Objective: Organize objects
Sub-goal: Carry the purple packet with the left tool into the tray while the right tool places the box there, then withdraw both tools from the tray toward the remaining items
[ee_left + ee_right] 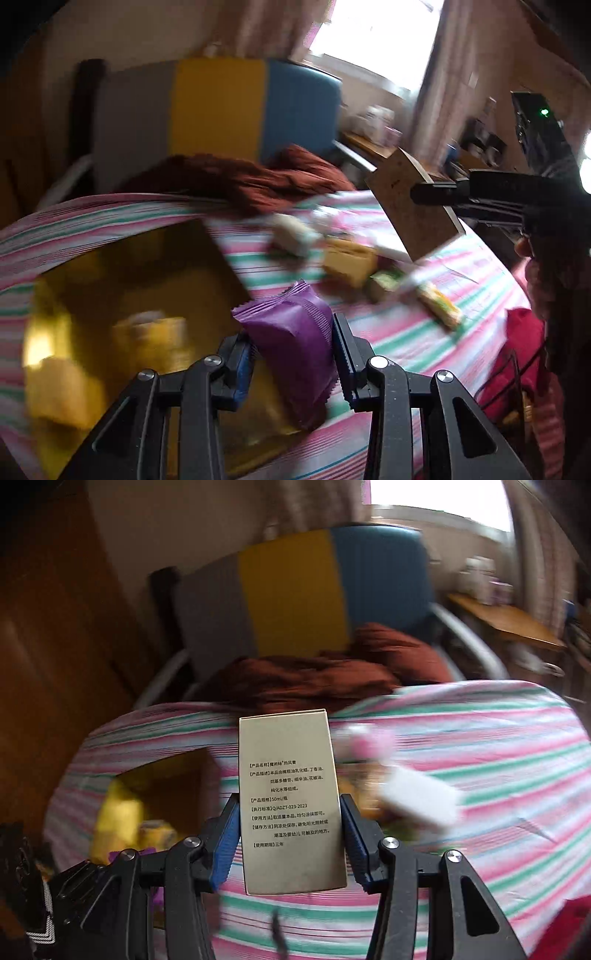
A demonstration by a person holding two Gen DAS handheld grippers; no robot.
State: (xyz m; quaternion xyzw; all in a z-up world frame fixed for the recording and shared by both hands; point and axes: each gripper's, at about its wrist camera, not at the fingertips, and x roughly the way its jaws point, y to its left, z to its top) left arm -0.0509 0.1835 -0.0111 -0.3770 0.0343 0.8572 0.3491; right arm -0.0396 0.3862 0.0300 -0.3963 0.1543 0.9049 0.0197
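We've got the left gripper (293,354) clamped on a purple snack packet (291,343) just over the gold box (122,295): release low, inside its walls. The right gripper (288,834) pinches a beige carton (290,801) above the striped tabletop (480,746), long axis pointing away along its fingers (225,834).

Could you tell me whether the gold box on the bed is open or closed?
Open. The gold box shows its interior from above, with yellow packets lying inside; no lid covers it.
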